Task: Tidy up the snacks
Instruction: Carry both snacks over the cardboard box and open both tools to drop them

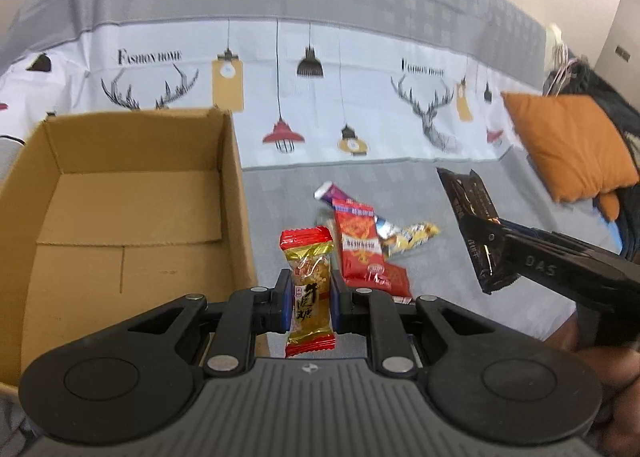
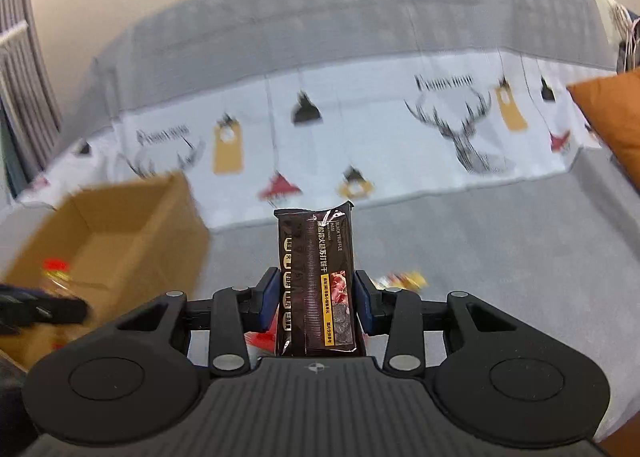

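Note:
My left gripper (image 1: 311, 303) is shut on a gold candy pack with red ends (image 1: 310, 289), held upright just right of the open cardboard box (image 1: 132, 193). My right gripper (image 2: 316, 303) is shut on a black cracker pack (image 2: 316, 277) and holds it above the grey sofa seat; the pack also shows in the left wrist view (image 1: 474, 233). A small pile of snacks lies on the seat: a red pack (image 1: 360, 249), a yellow wrapper (image 1: 412, 239) and a purple-white one (image 1: 330, 191). The box (image 2: 116, 233) shows at left in the right wrist view, blurred.
An orange cushion (image 1: 568, 145) lies at the right end of the sofa. A printed cover with deer and lamps (image 1: 320, 105) drapes the sofa back. Dark clothes (image 1: 600, 89) lie behind the cushion.

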`<state>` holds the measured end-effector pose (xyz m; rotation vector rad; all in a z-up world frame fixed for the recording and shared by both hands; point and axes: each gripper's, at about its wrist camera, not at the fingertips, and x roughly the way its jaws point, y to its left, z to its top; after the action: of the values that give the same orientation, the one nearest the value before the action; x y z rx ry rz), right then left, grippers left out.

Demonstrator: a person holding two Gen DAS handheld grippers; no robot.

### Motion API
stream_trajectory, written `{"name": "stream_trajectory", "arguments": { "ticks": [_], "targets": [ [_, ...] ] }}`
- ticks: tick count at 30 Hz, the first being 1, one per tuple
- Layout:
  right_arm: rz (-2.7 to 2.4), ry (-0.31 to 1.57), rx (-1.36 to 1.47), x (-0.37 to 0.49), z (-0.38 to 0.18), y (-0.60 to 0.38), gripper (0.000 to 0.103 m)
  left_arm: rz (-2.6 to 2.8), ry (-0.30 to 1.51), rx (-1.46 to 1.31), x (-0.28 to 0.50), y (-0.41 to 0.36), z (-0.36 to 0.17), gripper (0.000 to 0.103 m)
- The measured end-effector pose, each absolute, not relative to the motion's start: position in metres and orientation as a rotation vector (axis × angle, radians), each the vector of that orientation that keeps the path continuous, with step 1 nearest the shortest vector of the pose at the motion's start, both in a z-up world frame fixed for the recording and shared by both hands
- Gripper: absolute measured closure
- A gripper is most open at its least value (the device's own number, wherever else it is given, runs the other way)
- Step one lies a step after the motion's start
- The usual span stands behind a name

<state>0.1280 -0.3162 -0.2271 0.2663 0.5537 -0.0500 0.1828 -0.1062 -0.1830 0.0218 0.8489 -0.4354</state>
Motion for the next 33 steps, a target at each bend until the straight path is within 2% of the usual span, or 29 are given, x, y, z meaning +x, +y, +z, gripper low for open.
{"name": "stream_trajectory", "arguments": {
  "ticks": [12, 22, 28, 33],
  "targets": [
    [0.115, 0.368, 0.236, 0.103, -0.111, -0.199, 0.062, -0.397, 0.566, -0.007, 0.135, -0.037, -0.088, 0.083],
    [0.243, 0.221, 0.110, 0.067, -0.048, -0.125, 0.062, -0.332, 0.386, -0.063, 0.084, 0.033, -0.025, 0.083],
    [0.274, 0.225, 0.058, 0.071, -0.053, -0.107, 0.062, -0.287, 0.367, -0.109, 0.071, 0.053, -0.023, 0.083],
    [0.271, 0.300, 0.077, 0.086, -0.086, -0.103, 0.062, -0.262, 0.431, -0.075, 0.092, 0.055, -0.056, 0.083]
  ]
}}
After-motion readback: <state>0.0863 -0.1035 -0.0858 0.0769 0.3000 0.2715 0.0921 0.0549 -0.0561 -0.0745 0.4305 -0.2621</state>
